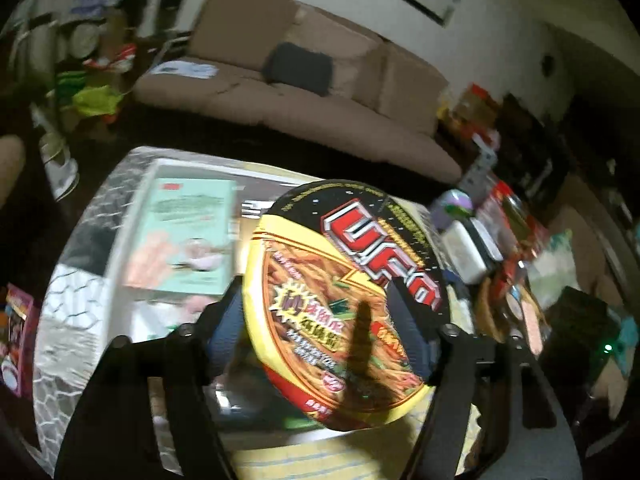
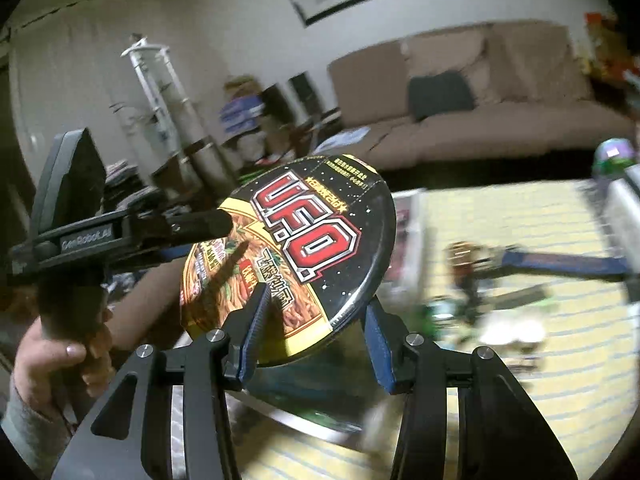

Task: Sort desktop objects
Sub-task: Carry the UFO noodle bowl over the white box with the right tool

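A round instant-noodle bowl (image 1: 348, 280) with a black, red and yellow "U.F.O." lid hangs tilted above the table. In the right wrist view my right gripper (image 2: 316, 300) is shut on the bowl (image 2: 304, 240), its blue pads on either side of the body under the lid. My left gripper (image 1: 316, 292) straddles the bowl's near edge, one finger over the lid and one at its side. Its upper finger (image 2: 208, 222) throws a separate shadow on the lid and seems to stand clear of it. A hand (image 2: 60, 356) holds the left gripper's handle.
Below lies a table with a yellow striped cloth (image 2: 520, 208). On it are a white tray with a pale green packet (image 1: 184, 236), a white box (image 1: 468, 252) among packets at the right and a purple-green tub (image 2: 612, 156). A brown sofa (image 1: 320, 92) stands behind.
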The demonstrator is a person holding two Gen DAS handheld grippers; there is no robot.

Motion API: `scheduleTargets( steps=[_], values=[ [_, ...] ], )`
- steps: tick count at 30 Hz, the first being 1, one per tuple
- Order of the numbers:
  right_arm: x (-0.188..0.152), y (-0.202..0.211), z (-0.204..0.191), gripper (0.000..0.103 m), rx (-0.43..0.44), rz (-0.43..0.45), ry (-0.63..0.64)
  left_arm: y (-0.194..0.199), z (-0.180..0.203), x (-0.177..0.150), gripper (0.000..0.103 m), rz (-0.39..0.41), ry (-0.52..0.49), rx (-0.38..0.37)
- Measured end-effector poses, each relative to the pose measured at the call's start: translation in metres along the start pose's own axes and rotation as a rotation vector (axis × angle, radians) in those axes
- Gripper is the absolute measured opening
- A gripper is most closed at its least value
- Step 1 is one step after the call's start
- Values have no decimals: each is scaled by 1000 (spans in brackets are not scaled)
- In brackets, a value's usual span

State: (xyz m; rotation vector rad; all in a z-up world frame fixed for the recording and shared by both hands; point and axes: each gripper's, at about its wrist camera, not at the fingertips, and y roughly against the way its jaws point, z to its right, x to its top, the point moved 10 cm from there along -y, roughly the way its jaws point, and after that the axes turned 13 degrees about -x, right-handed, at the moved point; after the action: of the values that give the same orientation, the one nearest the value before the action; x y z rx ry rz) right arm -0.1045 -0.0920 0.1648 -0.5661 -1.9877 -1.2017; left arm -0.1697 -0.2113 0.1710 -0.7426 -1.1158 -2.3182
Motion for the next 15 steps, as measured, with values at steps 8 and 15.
scheduleTargets(
  steps=[8, 15],
  values=[
    [-3, -124, -64, 47, -4, -153, 68, -7, -137, -8, 71, -3, 153, 65],
    [-15, -175, -68, 47, -24, -206, 92, -23, -175, -24, 71, -30, 174, 77]
  ],
)
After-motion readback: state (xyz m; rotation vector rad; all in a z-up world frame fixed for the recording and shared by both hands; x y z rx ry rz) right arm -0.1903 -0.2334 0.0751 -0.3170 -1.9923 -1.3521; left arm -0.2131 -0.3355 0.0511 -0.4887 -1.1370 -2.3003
